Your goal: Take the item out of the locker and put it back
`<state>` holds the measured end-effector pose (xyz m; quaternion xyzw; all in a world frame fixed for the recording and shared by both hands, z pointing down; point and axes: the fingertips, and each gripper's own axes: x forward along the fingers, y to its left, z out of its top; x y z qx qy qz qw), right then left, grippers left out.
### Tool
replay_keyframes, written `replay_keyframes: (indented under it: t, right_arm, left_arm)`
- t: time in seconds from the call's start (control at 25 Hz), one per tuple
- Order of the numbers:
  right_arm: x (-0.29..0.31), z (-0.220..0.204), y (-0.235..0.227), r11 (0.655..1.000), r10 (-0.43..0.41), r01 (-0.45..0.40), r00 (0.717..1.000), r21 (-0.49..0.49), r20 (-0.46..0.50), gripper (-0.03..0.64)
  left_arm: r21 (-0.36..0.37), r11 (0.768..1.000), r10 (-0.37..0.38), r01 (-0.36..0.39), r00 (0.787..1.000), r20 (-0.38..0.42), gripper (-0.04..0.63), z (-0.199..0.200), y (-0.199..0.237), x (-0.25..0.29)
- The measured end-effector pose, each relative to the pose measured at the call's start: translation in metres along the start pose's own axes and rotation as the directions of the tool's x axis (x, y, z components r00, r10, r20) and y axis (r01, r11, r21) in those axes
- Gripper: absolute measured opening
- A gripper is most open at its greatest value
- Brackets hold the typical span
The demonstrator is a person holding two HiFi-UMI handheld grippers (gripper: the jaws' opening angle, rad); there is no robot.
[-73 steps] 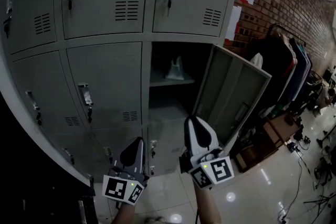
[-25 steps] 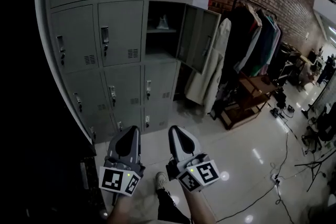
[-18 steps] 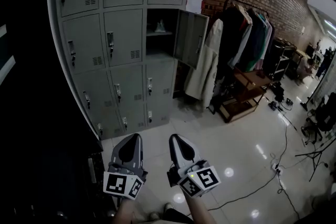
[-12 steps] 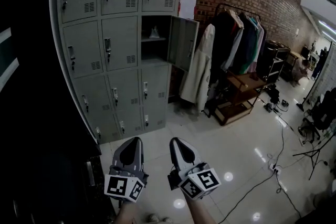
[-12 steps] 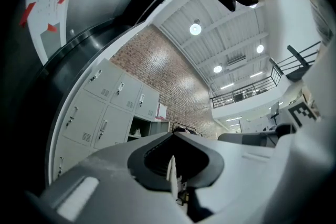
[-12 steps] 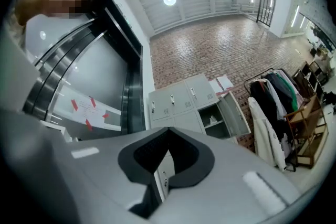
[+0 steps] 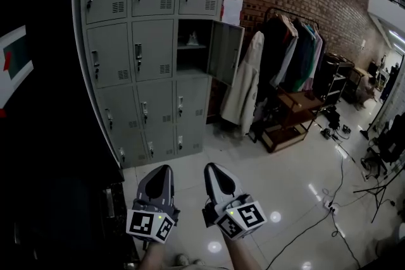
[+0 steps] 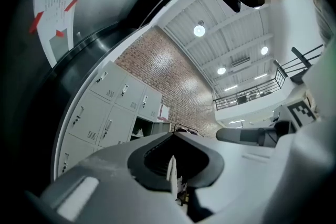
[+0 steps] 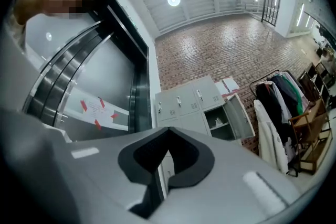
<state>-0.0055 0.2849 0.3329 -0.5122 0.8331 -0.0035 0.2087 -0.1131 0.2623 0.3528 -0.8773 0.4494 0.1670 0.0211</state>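
A grey bank of lockers (image 7: 136,54) stands far ahead of me. One middle-row locker (image 7: 192,57) is open, its door (image 7: 226,52) swung to the right. A small pale item (image 7: 194,39) sits on its shelf, also visible in the right gripper view as the item (image 9: 219,122). My left gripper (image 7: 166,167) and right gripper (image 7: 209,165) hang low over the floor, side by side, well short of the lockers. Both are shut with nothing between the jaws. In their own views the left gripper (image 8: 171,136) and right gripper (image 9: 168,131) point up towards the lockers.
A clothes rack with coats (image 7: 285,54) stands right of the open door, with a low wooden bench (image 7: 297,114) in front. Cables (image 7: 342,174) trail across the glossy tiled floor (image 7: 278,180). A dark wall or pillar (image 7: 44,136) fills the left side.
The view has pulled well back from the lockers, which now look small and far. Both grippers keep their place low in view, still shut and empty.
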Motion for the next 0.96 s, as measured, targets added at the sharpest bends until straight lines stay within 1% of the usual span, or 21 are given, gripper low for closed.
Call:
replay_keyframes:
  t: [0.2,0.36,0.72,0.96]
  right_arm:
    - [0.0,0.002,0.005,1.0,0.008,-0.008,1.0,0.003,0.013,0.002]
    - [0.002,0.004,0.003,1.0,-0.002,0.002,1.0,0.014,0.022,0.002]
    - [0.008,0.002,-0.003,1.0,-0.006,0.006,1.0,0.021,0.016,0.002]
    - [0.016,-0.005,-0.003,1.0,-0.002,0.002,1.0,0.014,0.002,0.002]
  left_arm:
    - [0.012,1.0,-0.008,0.008,1.0,0.011,0.003,0.006,-0.001,-0.001]
    - [0.021,1.0,-0.022,0.022,1.0,0.003,0.003,0.006,-0.001,0.001]
    - [0.02,0.999,-0.03,0.03,1.0,0.005,0.003,0.006,0.0,0.01]
    - [0.01,1.0,-0.02,0.02,1.0,0.002,0.003,0.001,0.01,0.012]
